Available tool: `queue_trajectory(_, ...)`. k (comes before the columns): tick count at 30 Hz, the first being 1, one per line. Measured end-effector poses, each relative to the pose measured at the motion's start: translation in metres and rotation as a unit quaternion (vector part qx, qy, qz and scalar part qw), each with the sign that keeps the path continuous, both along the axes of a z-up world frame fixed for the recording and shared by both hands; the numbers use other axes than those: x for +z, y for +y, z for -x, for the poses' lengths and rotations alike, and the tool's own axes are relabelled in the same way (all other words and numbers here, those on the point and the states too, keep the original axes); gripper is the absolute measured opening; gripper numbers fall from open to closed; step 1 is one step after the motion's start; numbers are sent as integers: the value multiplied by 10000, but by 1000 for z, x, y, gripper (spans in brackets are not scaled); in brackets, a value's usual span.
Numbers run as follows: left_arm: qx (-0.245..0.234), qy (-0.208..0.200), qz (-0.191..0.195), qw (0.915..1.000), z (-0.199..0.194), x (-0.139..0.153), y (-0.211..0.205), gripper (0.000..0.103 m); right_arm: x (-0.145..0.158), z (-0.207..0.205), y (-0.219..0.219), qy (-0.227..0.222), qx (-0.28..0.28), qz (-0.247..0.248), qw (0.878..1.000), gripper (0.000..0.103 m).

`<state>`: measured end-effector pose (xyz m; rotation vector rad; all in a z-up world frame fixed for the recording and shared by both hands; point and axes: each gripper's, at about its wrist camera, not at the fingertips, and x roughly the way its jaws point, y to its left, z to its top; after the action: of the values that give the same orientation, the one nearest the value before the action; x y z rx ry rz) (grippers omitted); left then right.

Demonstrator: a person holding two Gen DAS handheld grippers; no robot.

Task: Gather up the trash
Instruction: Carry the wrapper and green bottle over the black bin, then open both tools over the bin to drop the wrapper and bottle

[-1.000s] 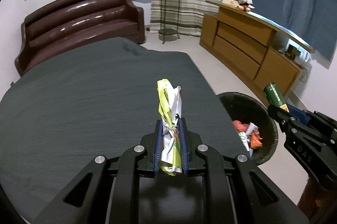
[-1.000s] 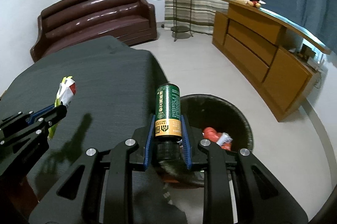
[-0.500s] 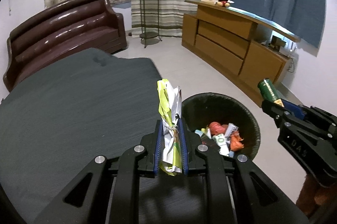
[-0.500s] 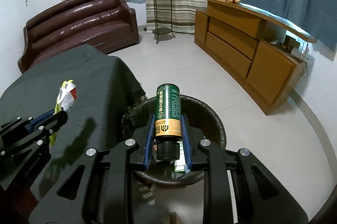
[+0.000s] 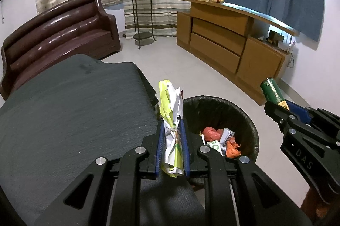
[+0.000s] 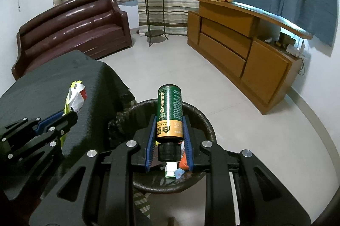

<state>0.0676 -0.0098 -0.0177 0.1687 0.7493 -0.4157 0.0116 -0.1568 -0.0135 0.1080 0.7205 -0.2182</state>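
My left gripper (image 5: 171, 130) is shut on a crumpled yellow-green and white wrapper (image 5: 171, 107), held over the table's right edge beside the black trash bin (image 5: 250, 126). The bin holds red, orange and white trash (image 5: 221, 138). My right gripper (image 6: 169, 126) is shut on a green bottle with a gold label (image 6: 169, 113), cap toward the camera, directly above the bin (image 6: 201, 117). The bottle also shows in the left wrist view (image 5: 273, 93), and the wrapper in the right wrist view (image 6: 75, 98).
A table with a dark grey cloth (image 5: 74, 109) lies left of the bin. A brown sofa (image 5: 57, 34) stands behind it. A wooden sideboard (image 5: 229, 45) runs along the right wall, and a plant stand (image 5: 141, 13) is at the back. Pale floor tiles (image 6: 191, 77) surround the bin.
Both grippers have moved right, off the table toward the bin. The bottle now hangs over the bin opening and the wrapper is at its left rim. Both grips are unchanged.
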Motion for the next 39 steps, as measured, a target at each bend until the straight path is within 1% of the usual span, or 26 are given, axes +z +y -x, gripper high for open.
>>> queue_trajectory(21,-66,252,-220,9994,-19,-20,-29,17,-24,-23,-20,226,-196,-211,9993,23)
queue_trajectory(30,-93,337,-280,9990,-22,-22,-30,18,-30,-26,-23,311,-280,-248,9988,23)
queue_trajectory(31,-101,349,-289,9989,-22,-22,-30,19,-30,-26,-23,310,-289,-247,9988,25)
queue_trajectory(32,-106,357,-291,9989,-22,-22,-30,24,-30,-27,-22,314,-293,-243,9988,26)
queue_trajectory(33,-95,349,-280,9990,-22,-21,-30,32,-30,-26,-22,303,-304,-235,9988,31)
queue_trajectory(34,-86,338,-261,9990,-22,-20,-29,35,-29,-26,-21,279,-323,-226,9988,37)
queue_trajectory(36,-71,325,-246,9991,-22,-19,-28,42,-28,-25,-22,245,-338,-221,9989,39)
queue_trajectory(39,-59,336,-249,9991,-24,-19,-30,47,-27,-24,-21,224,-338,-215,9989,39)
